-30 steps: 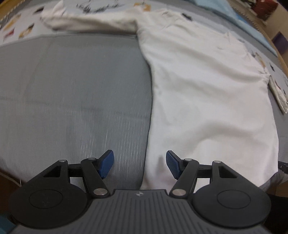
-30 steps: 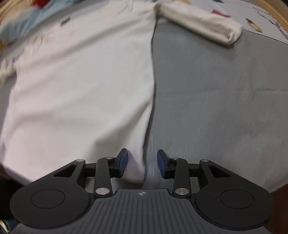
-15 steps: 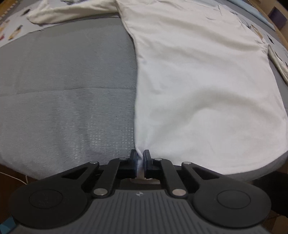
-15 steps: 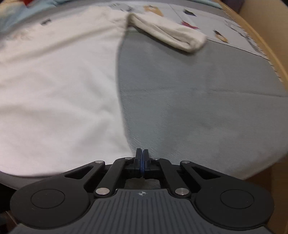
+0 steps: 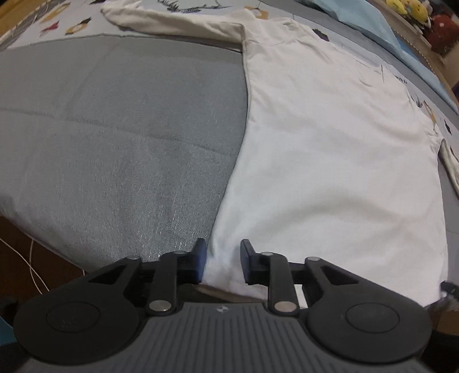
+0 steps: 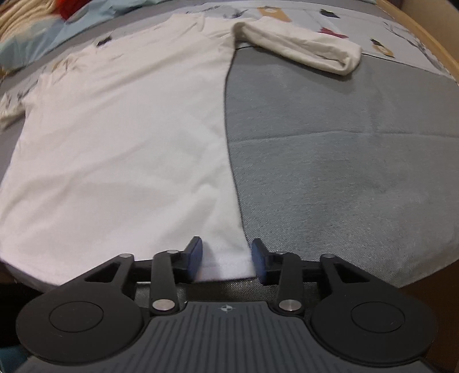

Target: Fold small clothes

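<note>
A white long-sleeved shirt (image 5: pixel 330 149) lies flat on a grey bed cover (image 5: pixel 114 137), hem toward me. In the left wrist view my left gripper (image 5: pixel 222 262) is open, its fingers either side of the hem's left corner. The left sleeve (image 5: pixel 172 21) stretches away at the top. In the right wrist view the shirt (image 6: pixel 120 137) fills the left half. My right gripper (image 6: pixel 226 259) is open, its fingers either side of the hem's right corner. The right sleeve (image 6: pixel 301 51) lies at the top.
The grey cover (image 6: pixel 344 143) ends at the bed's near edge just under both grippers. A patterned sheet (image 5: pixel 57 23) lies beyond it. A light blue cloth (image 6: pixel 34 48) lies at the far side. A wooden bed frame (image 6: pixel 430 46) runs along the right.
Both grippers were shut on the hem corners half a second ago and have opened. The shirt's hem now lies on the cover between the fingers.
</note>
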A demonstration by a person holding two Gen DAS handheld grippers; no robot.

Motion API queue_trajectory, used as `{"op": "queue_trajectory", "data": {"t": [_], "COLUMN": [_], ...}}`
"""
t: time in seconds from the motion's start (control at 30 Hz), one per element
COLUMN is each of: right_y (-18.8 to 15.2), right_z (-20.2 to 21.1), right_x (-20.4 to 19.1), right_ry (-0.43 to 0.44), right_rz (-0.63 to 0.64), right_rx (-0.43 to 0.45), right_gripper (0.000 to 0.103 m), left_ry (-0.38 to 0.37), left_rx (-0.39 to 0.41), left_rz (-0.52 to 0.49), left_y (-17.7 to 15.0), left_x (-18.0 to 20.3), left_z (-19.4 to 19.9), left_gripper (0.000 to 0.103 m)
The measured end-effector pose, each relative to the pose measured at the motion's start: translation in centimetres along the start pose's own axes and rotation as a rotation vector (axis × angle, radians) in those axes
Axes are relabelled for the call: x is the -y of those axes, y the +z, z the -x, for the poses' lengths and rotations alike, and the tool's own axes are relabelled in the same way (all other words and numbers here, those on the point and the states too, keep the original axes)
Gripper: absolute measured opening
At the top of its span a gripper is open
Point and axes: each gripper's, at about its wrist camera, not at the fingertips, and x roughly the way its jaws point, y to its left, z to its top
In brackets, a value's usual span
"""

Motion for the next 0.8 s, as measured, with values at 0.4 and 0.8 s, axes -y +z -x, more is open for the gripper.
{"op": "queue_trajectory", "data": {"t": [0.4, 0.8], "right_y": [0.6, -0.3], "right_z": [5.2, 4.9], "right_x": [0.7, 1.6], "right_ry": [0.102, -0.011], "right_rz": [-0.091, -0.085], "right_rx": [0.185, 0.128], "right_gripper": [0.002, 0.003], "left_ry": [0.010, 0.174], "left_rx": [0.169, 0.024], "left_rz": [-0.037, -0.071], "left_y": [-0.3, -1.5], "left_x": [0.8, 1.6], "left_z": [2.9, 1.1], "left_gripper": [0.006, 0.009]}}
